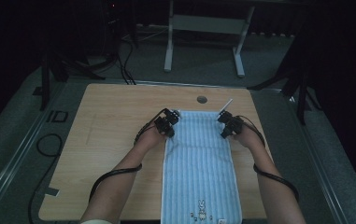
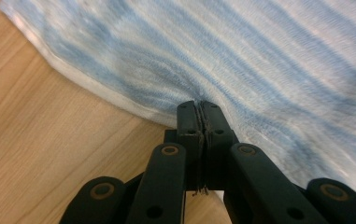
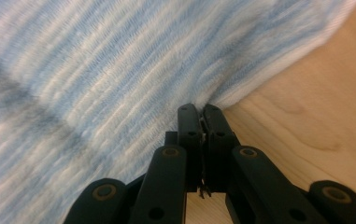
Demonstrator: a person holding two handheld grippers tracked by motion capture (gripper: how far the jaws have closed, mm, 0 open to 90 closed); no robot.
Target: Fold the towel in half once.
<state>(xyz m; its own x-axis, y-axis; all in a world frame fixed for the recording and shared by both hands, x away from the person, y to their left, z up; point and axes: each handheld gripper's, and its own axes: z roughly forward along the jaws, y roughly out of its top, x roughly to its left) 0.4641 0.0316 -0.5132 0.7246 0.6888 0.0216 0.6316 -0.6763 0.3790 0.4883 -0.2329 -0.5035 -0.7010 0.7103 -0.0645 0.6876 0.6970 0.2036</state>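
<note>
**A:** What is laid out here, starting with the biggest thing?

**B:** A light wooden rectangular table [image 1: 110,154], seen from above. On it lies a long pale-blue-and-white striped terry towel [image 1: 199,168], spread flat lengthwise; its near end reaches the table's front edge and carries a small dark printed motif. A person's two forearms come in from the bottom, one on each side of the towel.

**A:** And the tools in the hands?

**B:** Each hand holds a black two-jaw gripper at the towel's far end. The left gripper [image 1: 170,122] sits at the far left corner, the right gripper [image 1: 225,122] at the far right corner. In the left gripper view, the left gripper [image 2: 198,106] has its jaws pressed together with the towel's [image 2: 241,70] white hem pinched between them. The right gripper view shows the same: the right gripper [image 3: 199,109] clamped tight on the towel's [image 3: 119,79] edge, right where cloth meets wood.

**A:** So how far along is the work?

**B:** Early, I'd judge. Both far corners are secured — that part looks done. The towel is still fully flat and unfolded, so lifting those corners and bringing them toward the near end remains.
</note>
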